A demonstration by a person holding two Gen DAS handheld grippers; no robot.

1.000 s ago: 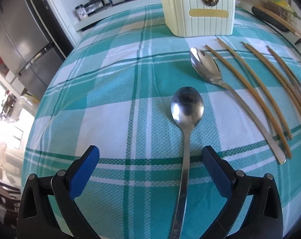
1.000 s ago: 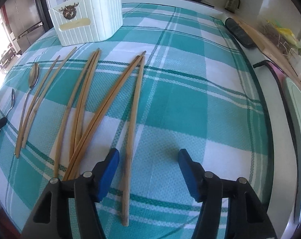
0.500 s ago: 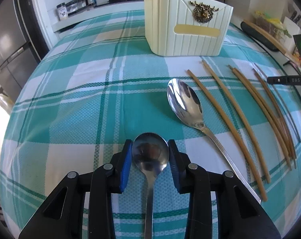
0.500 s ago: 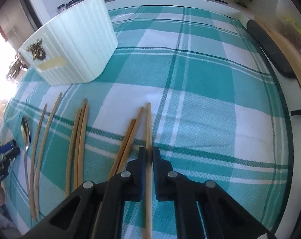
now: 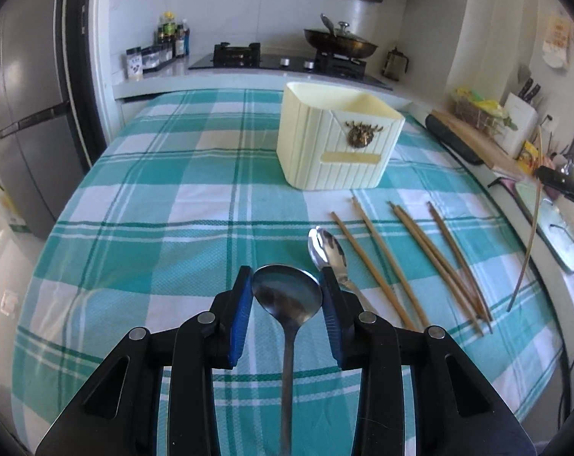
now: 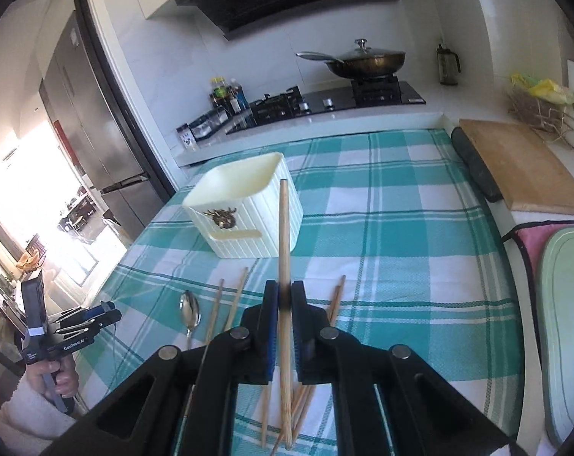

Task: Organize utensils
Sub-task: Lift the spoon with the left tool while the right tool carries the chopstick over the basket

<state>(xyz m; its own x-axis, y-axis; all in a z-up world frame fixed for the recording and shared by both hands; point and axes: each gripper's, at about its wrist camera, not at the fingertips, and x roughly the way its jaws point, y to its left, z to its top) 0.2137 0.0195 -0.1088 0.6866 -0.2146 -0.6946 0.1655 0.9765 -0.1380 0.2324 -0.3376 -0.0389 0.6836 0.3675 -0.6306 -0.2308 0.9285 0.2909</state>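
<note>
My left gripper [image 5: 287, 277] is shut on a steel spoon [image 5: 287, 296] and holds it above the checked tablecloth [image 5: 165, 197]; it also shows far left in the right wrist view [image 6: 110, 309]. A second spoon [image 5: 326, 252] lies on the cloth beside several bamboo chopsticks [image 5: 378, 258]. My right gripper [image 6: 284, 296] is shut on one chopstick [image 6: 283, 235], lifted and pointing toward the cream utensil holder [image 6: 249, 212]. The same holder [image 5: 336, 148] stands behind the utensils in the left wrist view. The lifted chopstick [image 5: 530, 228] shows at right there.
A stove with a wok [image 6: 366, 62] and bottles [image 5: 171, 40] sit on the counter behind the table. A wooden cutting board [image 6: 514, 163] and a green board [image 6: 568, 315] lie to the right. A fridge [image 5: 21, 114] stands to the left.
Both grippers have risen off the cloth: the left lifted the spoon, the right lifted one chopstick. A second ago both were open over these items.
</note>
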